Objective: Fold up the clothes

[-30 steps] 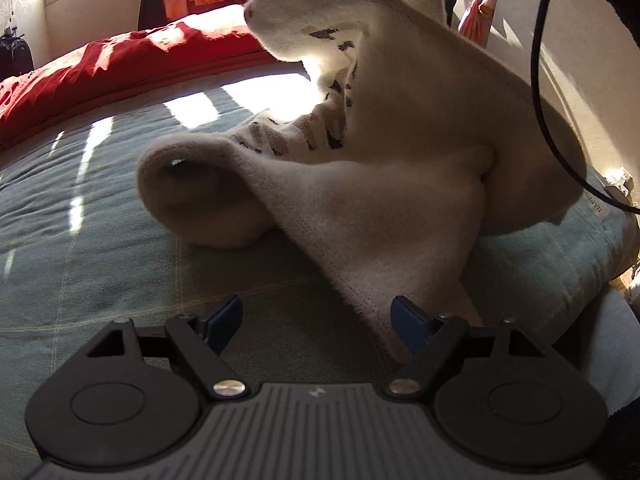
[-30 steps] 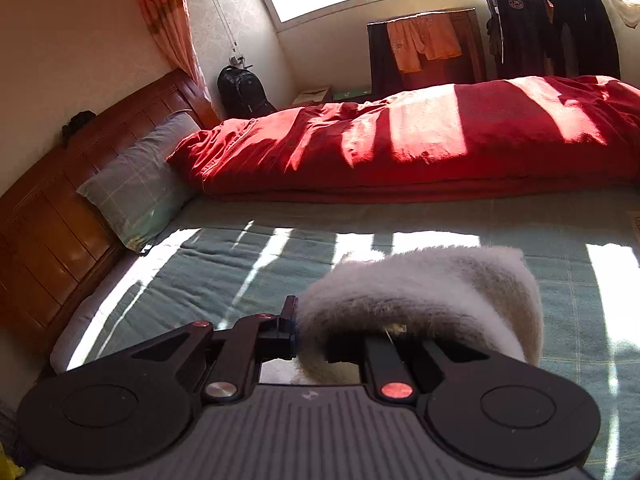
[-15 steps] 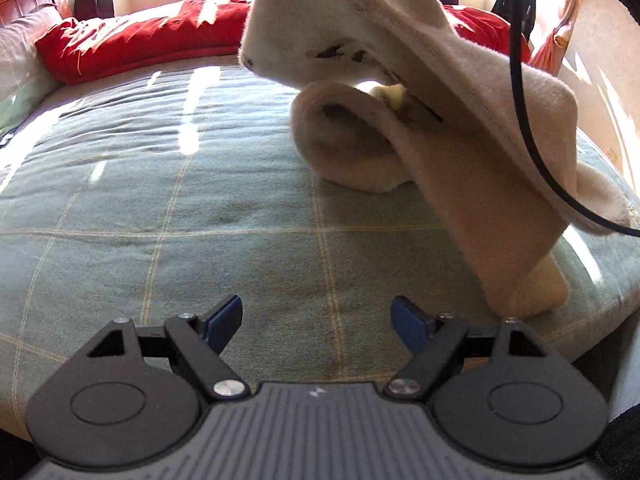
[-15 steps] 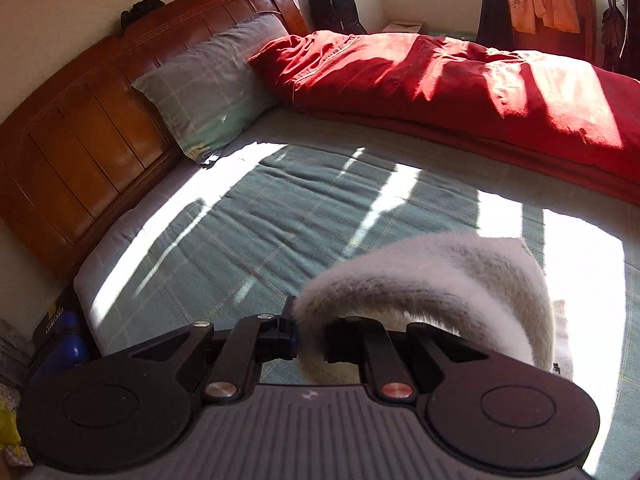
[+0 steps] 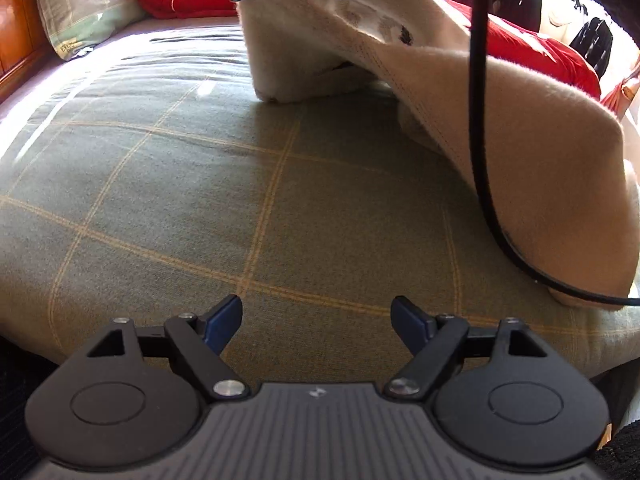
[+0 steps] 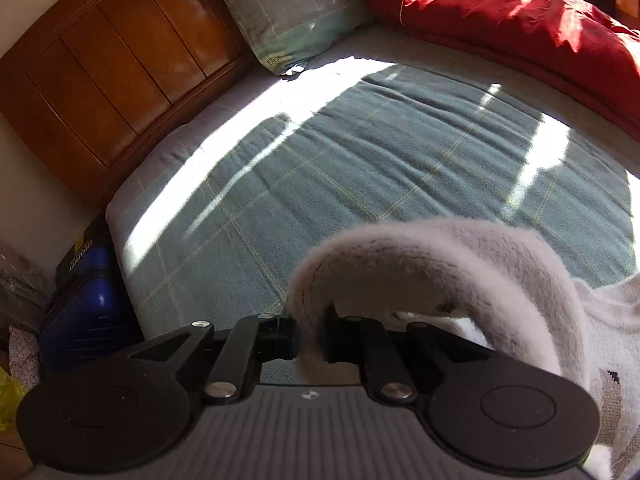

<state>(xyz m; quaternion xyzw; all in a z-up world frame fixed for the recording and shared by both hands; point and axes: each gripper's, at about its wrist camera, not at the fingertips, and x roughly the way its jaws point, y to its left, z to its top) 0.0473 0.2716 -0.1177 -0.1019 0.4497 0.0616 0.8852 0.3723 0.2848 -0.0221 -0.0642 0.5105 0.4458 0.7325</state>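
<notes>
From the left wrist view we see our left tool [image 5: 316, 322] spread wide with nothing between its blue pads, hanging over the near edge of the green checked bed [image 5: 224, 184]. Only this view shows the cream fleece garment [image 5: 460, 92] at full length: lifted at the far top of the frame, it drapes down to the right, its lower end resting on the bed's near right edge, and a black cable [image 5: 480, 128] crosses in front of it. The right wrist view shows what the left cannot: our right tool [image 6: 310, 344] pressed together, pinching a fold of the garment [image 6: 440, 264], which arches over to the right, and beyond it the wooden headboard [image 6: 112, 76], a checked pillow [image 6: 288, 12] and a red duvet [image 6: 500, 12] along the far side. Compared with a second ago, the right view has swung from the window wall toward the headboard, and in the left view the garment now stands farther right, with more bare bed showing. The garment's top is cut off by the frame, and its dark printed marks are too small to read.
</notes>
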